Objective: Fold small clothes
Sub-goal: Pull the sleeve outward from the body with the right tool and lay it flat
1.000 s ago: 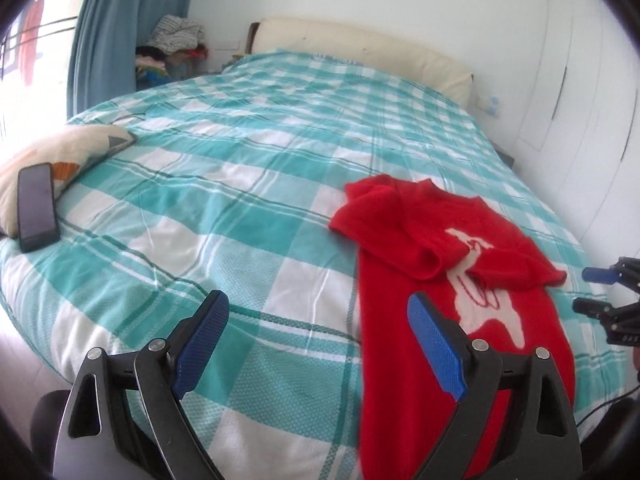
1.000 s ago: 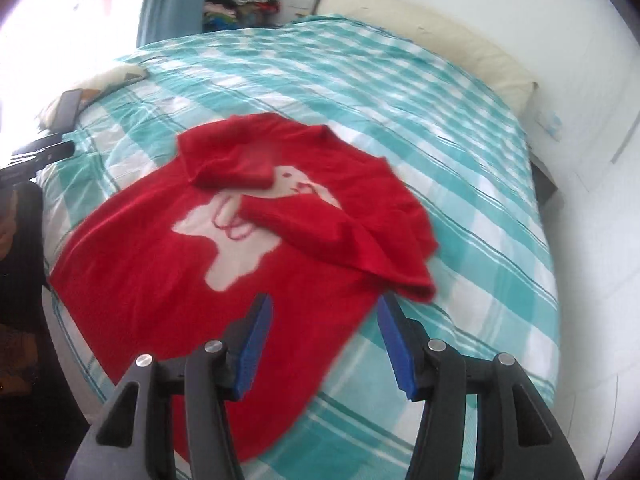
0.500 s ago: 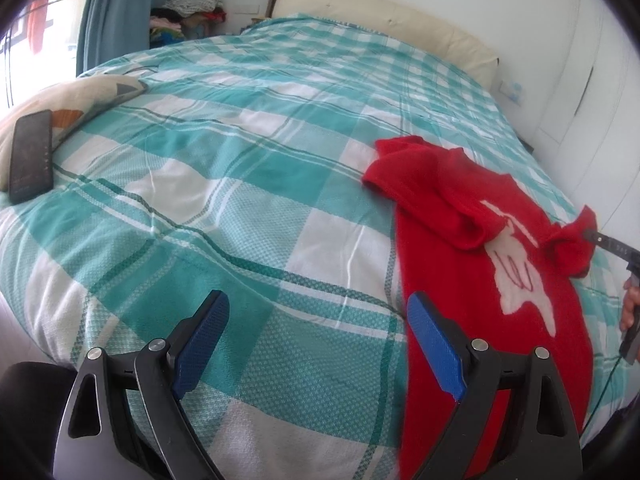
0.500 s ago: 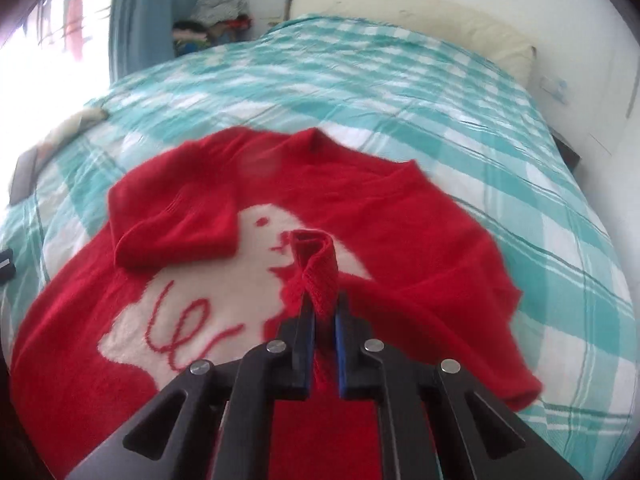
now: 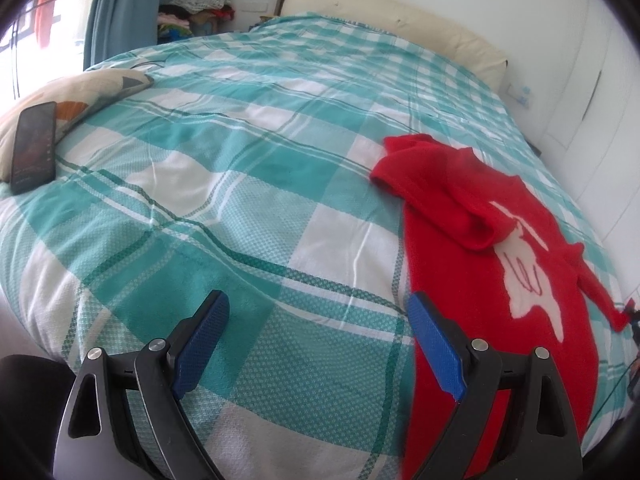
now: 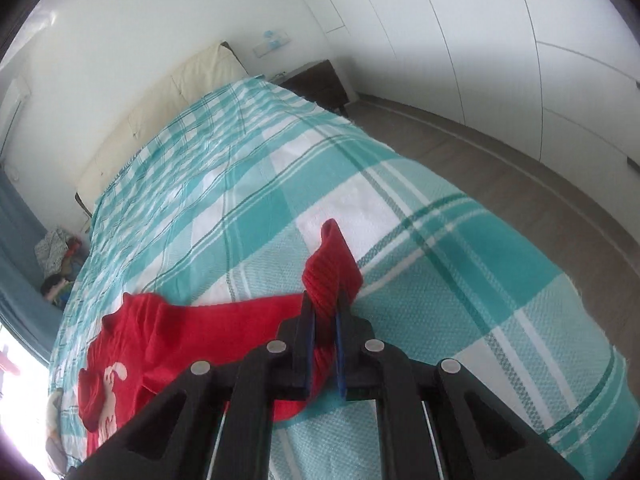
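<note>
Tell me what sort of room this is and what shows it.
Almost certainly a home bedroom. A large bed with a teal checked cover fills the view, a cream headboard stands against the wall, and white wardrobe doors line one side. A red sweater lies on the bed.

left gripper [image 5: 316, 344] open above bedspread [image 5: 240, 184]; red sweater [image 5: 500, 280] flat beside; phone [image 5: 34, 146] on pillow [image 5: 84, 88]
</note>
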The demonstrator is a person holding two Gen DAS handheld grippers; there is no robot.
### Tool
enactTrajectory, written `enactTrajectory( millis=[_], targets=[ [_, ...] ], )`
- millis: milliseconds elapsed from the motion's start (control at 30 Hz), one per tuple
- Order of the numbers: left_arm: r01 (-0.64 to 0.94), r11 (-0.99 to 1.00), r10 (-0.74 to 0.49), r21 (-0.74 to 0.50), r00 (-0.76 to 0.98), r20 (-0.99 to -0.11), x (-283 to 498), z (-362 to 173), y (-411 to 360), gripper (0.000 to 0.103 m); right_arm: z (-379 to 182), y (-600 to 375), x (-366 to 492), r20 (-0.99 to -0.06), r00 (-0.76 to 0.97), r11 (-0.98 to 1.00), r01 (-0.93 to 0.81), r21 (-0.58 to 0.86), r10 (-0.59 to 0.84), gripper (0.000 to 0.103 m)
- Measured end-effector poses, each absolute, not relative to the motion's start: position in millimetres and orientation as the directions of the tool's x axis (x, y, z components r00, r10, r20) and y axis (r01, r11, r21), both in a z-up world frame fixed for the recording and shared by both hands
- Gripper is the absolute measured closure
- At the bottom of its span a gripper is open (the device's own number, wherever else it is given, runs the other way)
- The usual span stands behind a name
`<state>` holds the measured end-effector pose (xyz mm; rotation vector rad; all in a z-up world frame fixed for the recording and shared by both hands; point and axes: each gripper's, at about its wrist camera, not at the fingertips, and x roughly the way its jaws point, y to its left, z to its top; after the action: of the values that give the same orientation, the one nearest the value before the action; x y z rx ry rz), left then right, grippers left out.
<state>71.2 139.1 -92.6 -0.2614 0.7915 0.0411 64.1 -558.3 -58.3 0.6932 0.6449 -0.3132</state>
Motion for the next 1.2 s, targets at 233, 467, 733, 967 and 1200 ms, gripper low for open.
enactTrajectory(
  millis=[233,467,733,967,1200],
  targets=[
    [-0.127,0.973,-0.052,-0.193,0.694,-0.718,74,-97,134,0.011,-77,-570,60,-0.595,0.804,0.643,0.453,0.618,0.005,0.04],
    [-0.106,0.983,-0.037,-0.151,0.69,-0.723,75,-100,126,0.011,-86,-583,41,-0.575,0.818,0.537,0.482,0.692,0.008,0.04],
    [-0.107,0.986,-0.023,-0.131,0.682,-0.731,76,-102,124,0.011,-86,-582,37,-0.724,0.673,0.608,0.64,0.47,-0.149,0.1],
    [-0.103,0.989,-0.008,-0.104,0.673,-0.739,77,-104,122,0.011,-90,-586,35,-0.81,0.507,0.635,0.738,0.23,-0.296,0.101],
    [0.036,0.999,-0.047,-0.031,0.71,-0.702,76,-56,101,0.012,-81,-584,24,-0.79,0.54,0.632,0.728,0.266,-0.29,0.077]
  ],
)
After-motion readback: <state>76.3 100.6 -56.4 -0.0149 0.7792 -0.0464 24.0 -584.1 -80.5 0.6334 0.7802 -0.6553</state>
